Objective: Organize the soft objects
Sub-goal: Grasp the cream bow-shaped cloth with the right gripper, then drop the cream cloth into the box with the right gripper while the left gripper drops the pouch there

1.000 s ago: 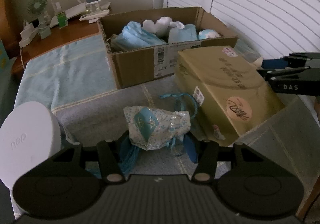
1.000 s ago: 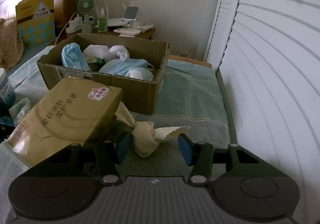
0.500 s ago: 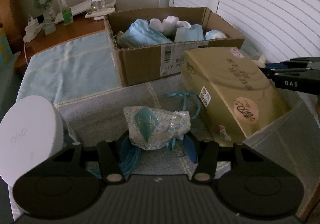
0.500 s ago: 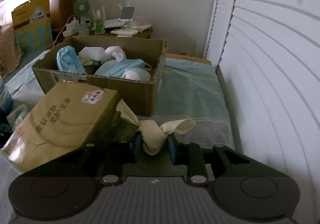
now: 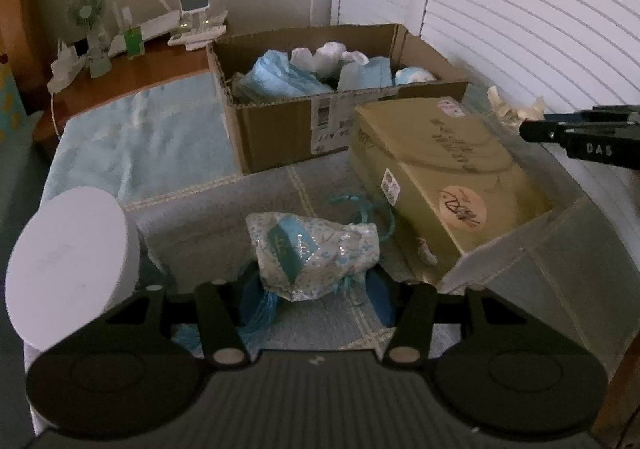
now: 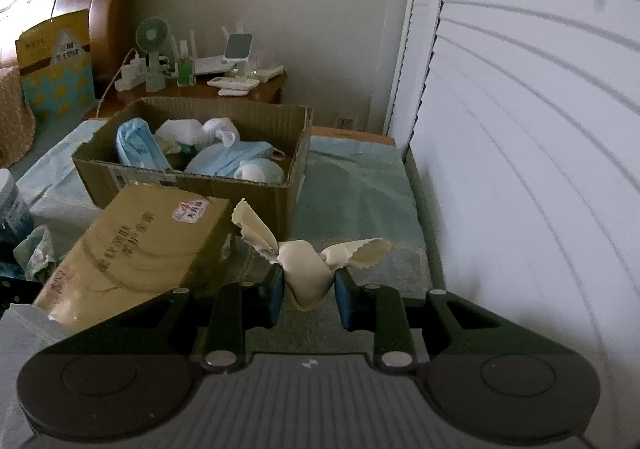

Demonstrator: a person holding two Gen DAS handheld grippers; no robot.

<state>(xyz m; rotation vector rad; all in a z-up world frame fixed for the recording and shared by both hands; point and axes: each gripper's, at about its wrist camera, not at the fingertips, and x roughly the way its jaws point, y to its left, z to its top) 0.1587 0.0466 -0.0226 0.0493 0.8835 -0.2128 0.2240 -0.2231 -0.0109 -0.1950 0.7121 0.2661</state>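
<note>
Right gripper [image 6: 308, 283] clamps the cream cloth [image 6: 306, 269] between its pads, cardboard box [image 6: 192, 177] at 11 o'clock. Left gripper [image 5: 312, 291] squeezes the patterned pouch [image 5: 312, 245], tissue pack [image 5: 448, 177] at 2 o'clock.

Both views are fisheye, each set behind its own gripper and looking forward and steeply down along the two fingers, whose dark housing fills the lower edge. The left wrist view sits low and close over the towel-covered surface [image 5: 132, 145], facing the cardboard box [image 5: 280, 137] with the louvred shutters on its right. The right wrist view stands further right, close to the shutters [image 6: 540, 129], facing the same box [image 6: 224, 189] from its other corner. Shared ground: the box, the yellow carton [image 5: 448, 177] [image 6: 132, 249], the nightstand [image 5: 160, 65] [image 6: 240, 91] with a small fan [image 5: 86, 11] [image 6: 151, 33]. The right gripper [image 5: 532, 127] shows at the left view's right edge.
</note>
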